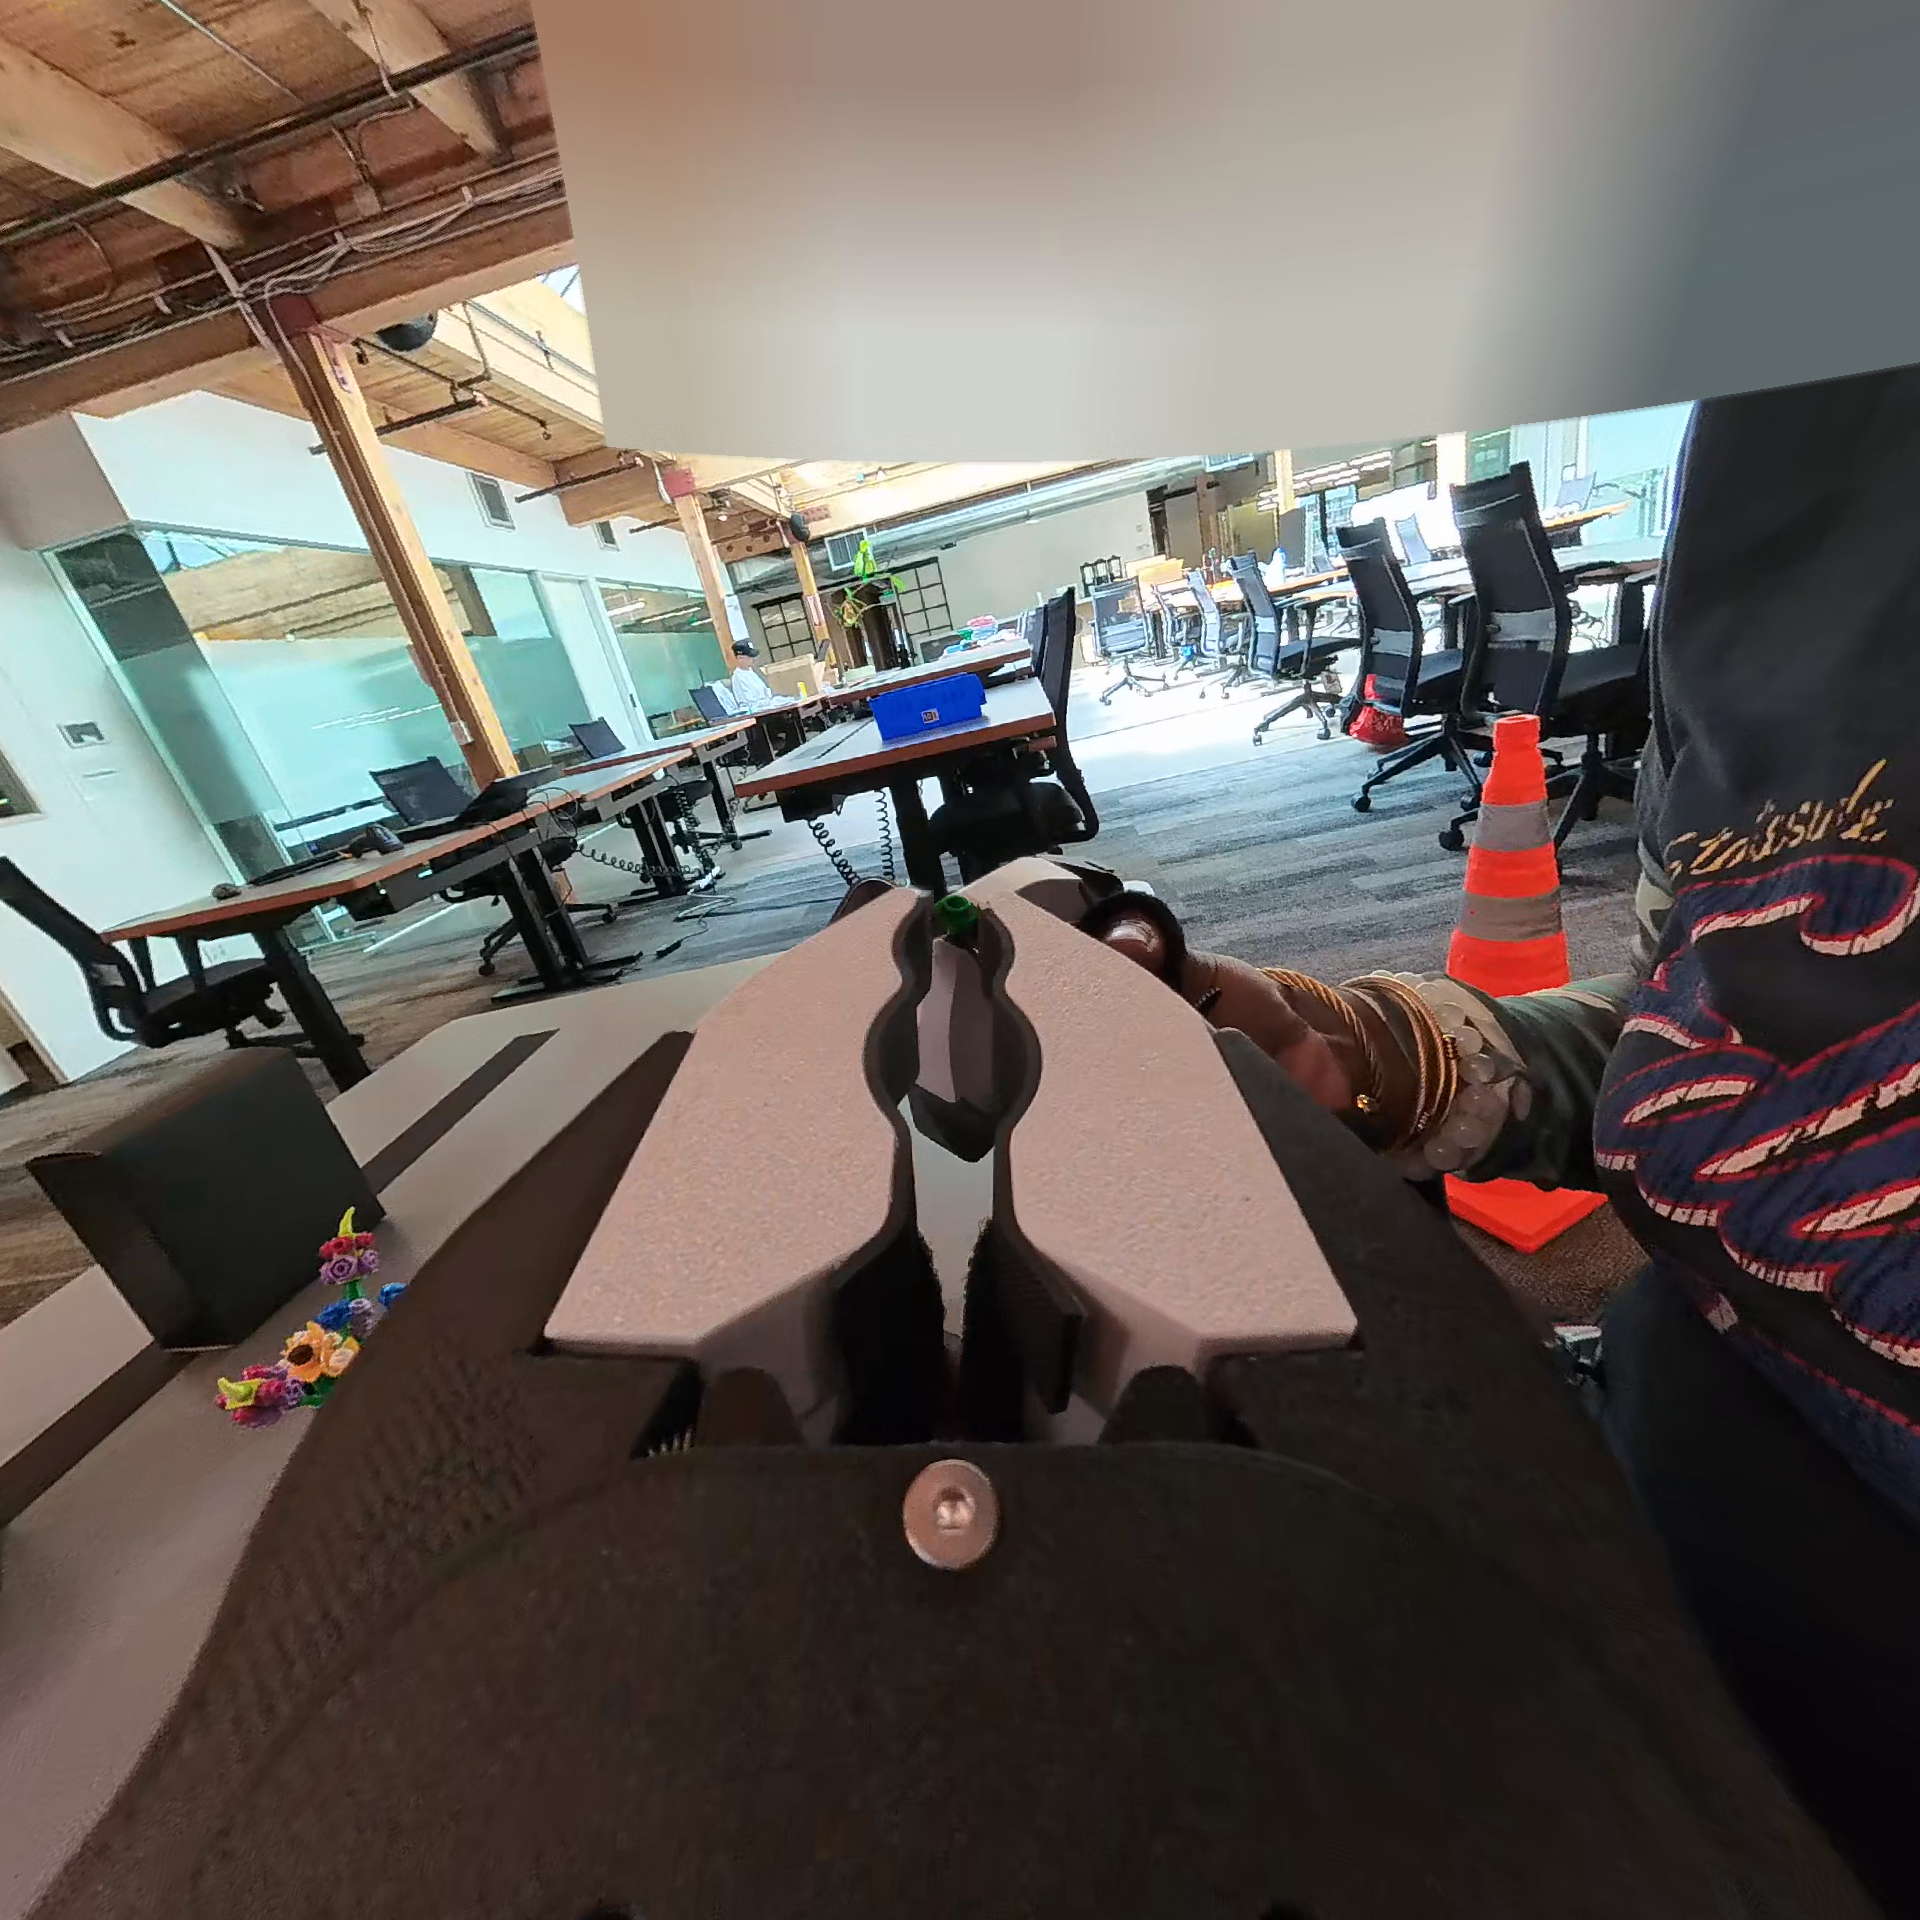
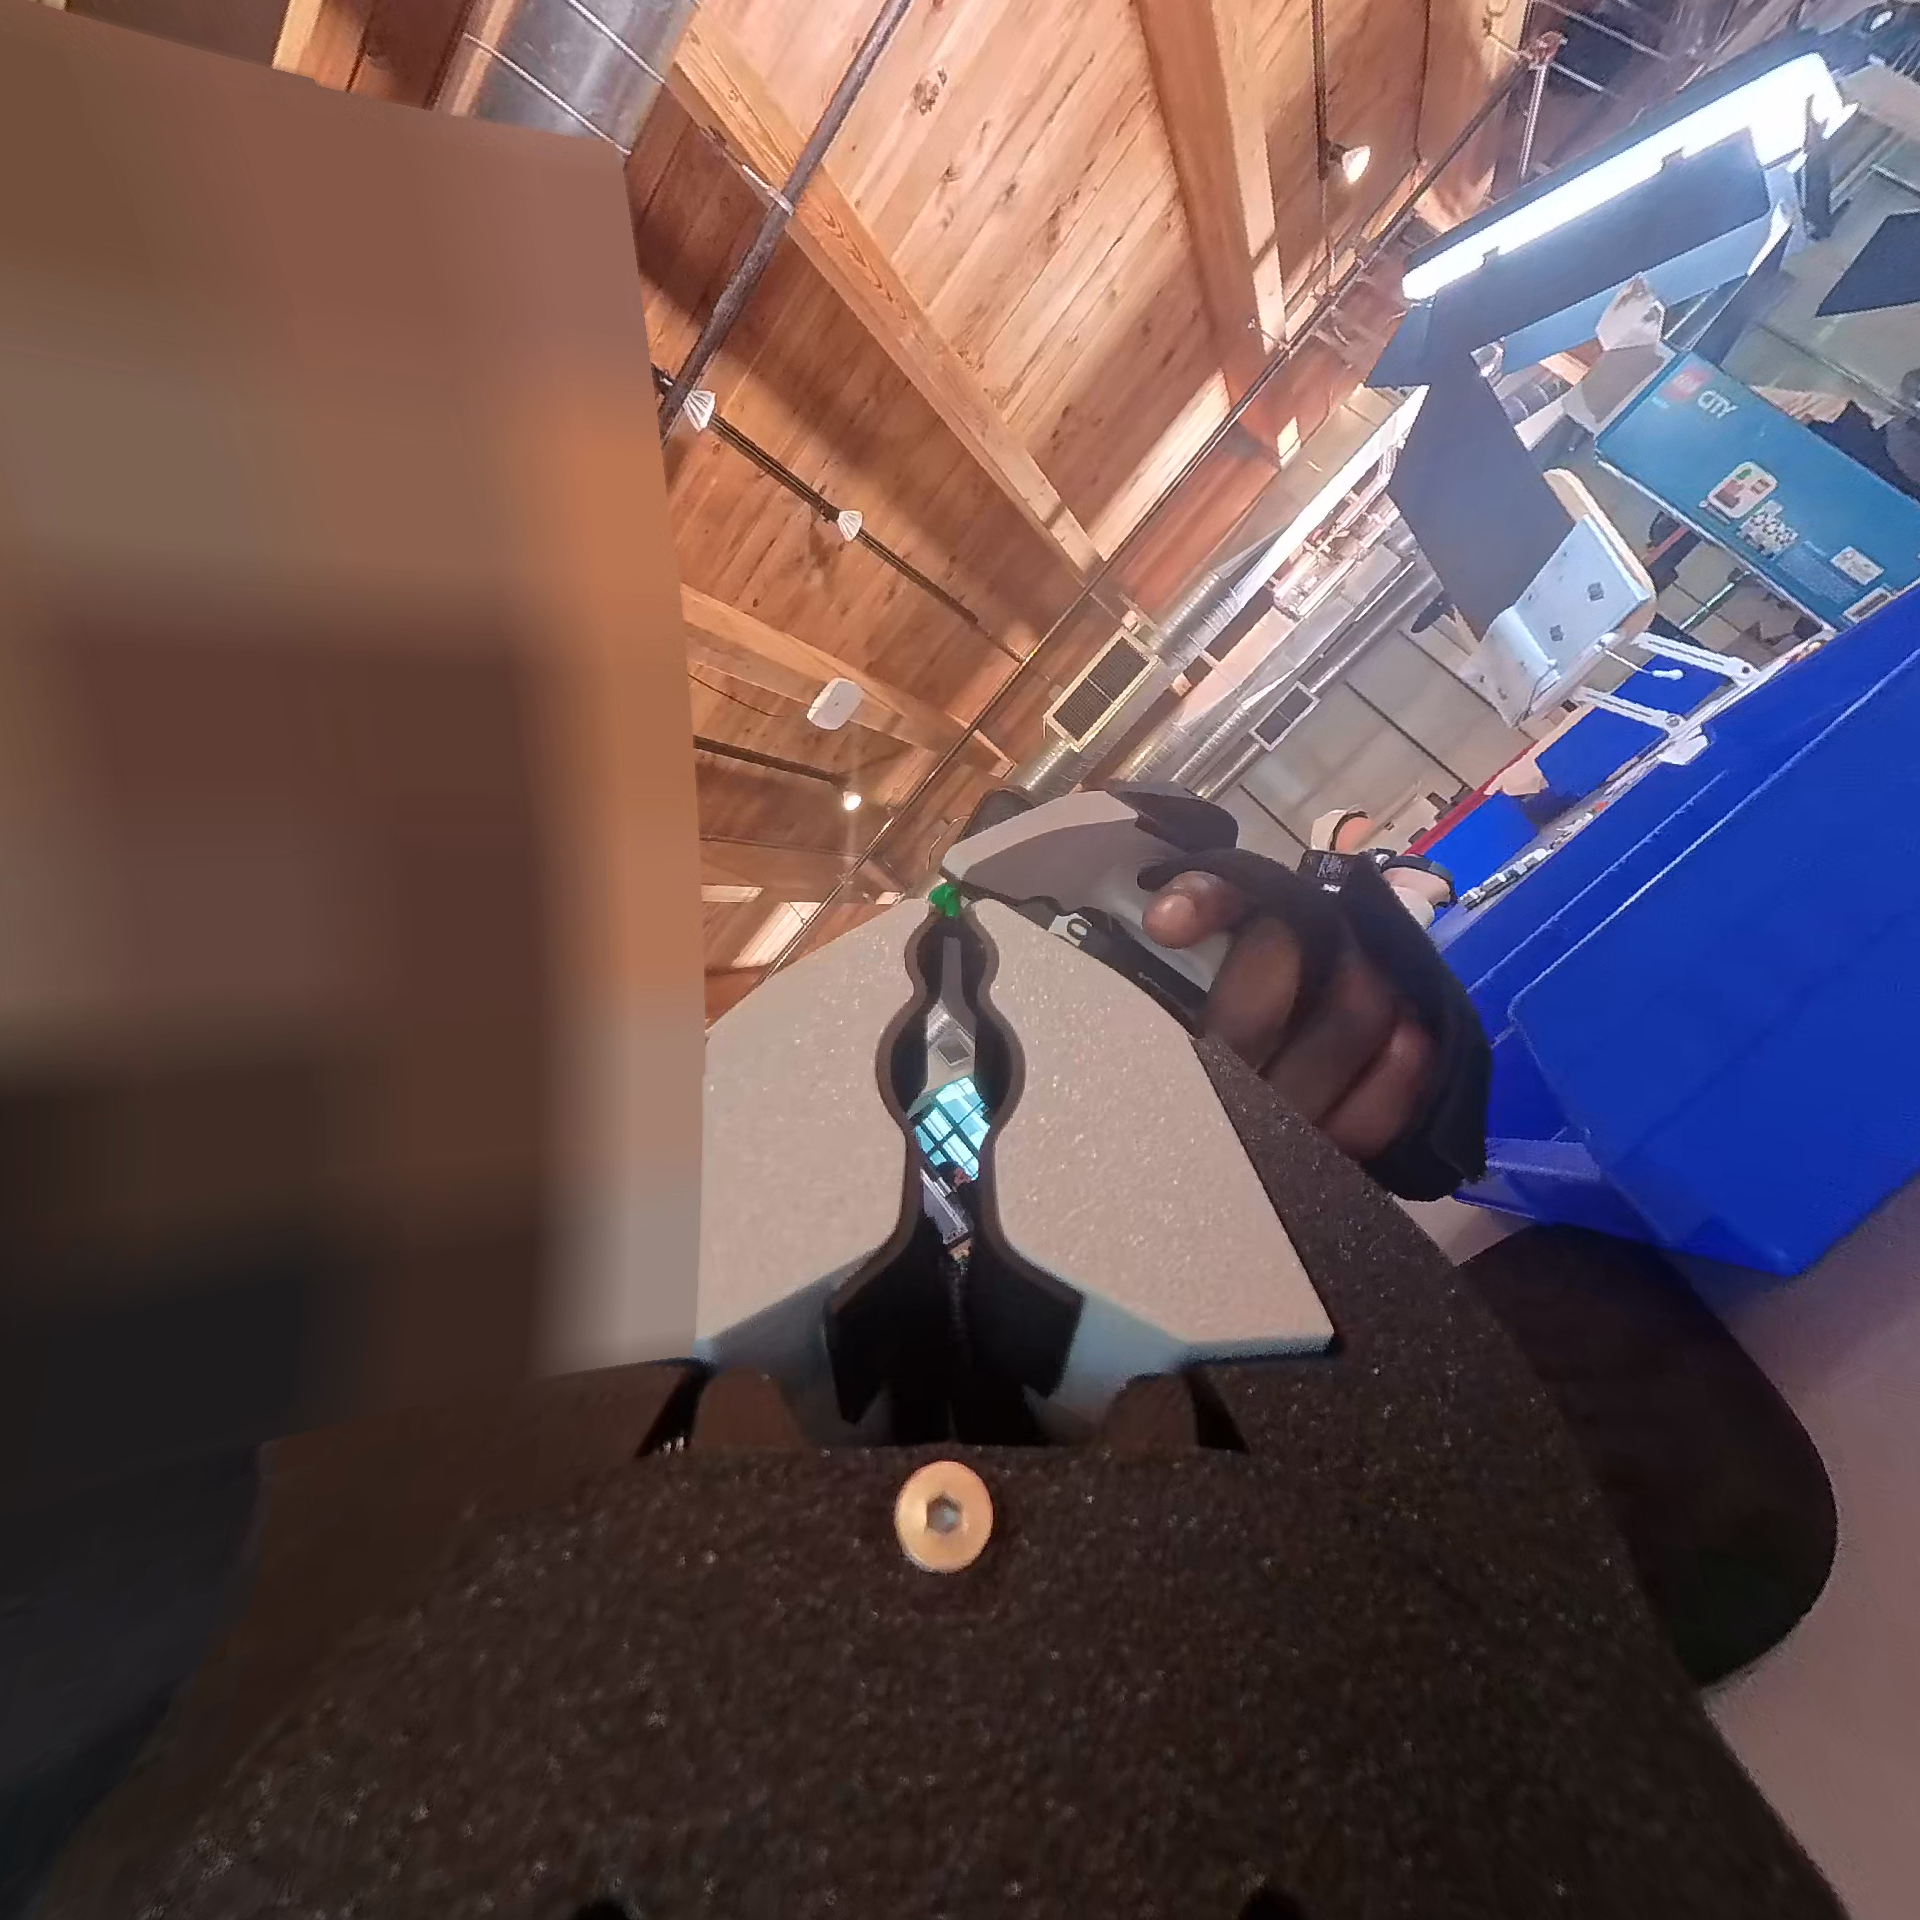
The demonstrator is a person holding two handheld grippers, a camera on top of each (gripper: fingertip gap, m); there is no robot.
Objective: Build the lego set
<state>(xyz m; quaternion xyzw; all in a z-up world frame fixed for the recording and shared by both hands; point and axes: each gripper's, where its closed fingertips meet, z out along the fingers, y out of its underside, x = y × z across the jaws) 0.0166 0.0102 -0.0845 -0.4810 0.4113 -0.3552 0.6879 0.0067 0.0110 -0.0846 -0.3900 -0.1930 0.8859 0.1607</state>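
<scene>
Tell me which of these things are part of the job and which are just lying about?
Part of the job: small green piece, left tool, right tool, toy flower bunch.

Lying about: orange cone, black box, blue bins, office chairs.

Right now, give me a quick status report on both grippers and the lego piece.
Left gripper shut on green lego piece. Right gripper tip to tip with it on the same piece; grip unclear. Both raised off the table. Nothing in the way.

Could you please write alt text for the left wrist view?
The left claw is shut on a small green piece, held up in the air with the right claw meeting it tip to tip. Below left, a flower model lies on the table.
</scene>
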